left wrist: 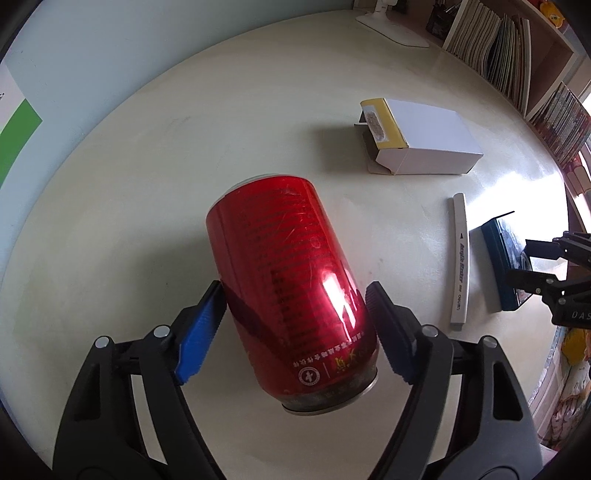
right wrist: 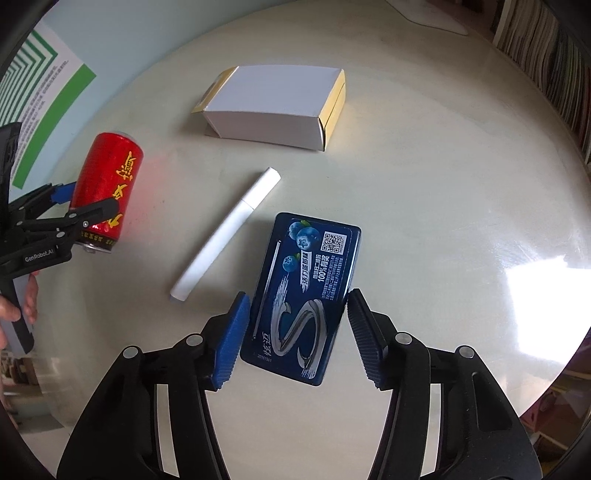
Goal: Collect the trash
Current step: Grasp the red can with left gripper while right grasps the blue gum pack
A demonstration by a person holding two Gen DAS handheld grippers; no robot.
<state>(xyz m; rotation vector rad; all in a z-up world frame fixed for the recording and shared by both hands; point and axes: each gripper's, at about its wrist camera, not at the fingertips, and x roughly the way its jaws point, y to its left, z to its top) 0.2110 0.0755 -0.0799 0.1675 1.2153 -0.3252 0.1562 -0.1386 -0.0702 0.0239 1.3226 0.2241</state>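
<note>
My left gripper (left wrist: 295, 325) is shut on a red drink can (left wrist: 291, 288) and holds it tilted above the pale table; the can also shows in the right wrist view (right wrist: 105, 188), gripped near its lower end. My right gripper (right wrist: 295, 332) is shut on a dark blue gum tin (right wrist: 303, 295), its pads against the tin's long sides; the tin shows in the left wrist view (left wrist: 506, 266) at the right. A white marker pen (right wrist: 225, 236) lies on the table left of the tin. A white and yellow cardboard box (right wrist: 277, 107) lies farther back.
The round table (right wrist: 443, 184) has a bright glare patch at the right. Bookshelves (left wrist: 517, 55) stand beyond its far right edge. A white lamp base (left wrist: 391, 26) sits at the back. A green and white poster (right wrist: 48, 92) is on the left wall.
</note>
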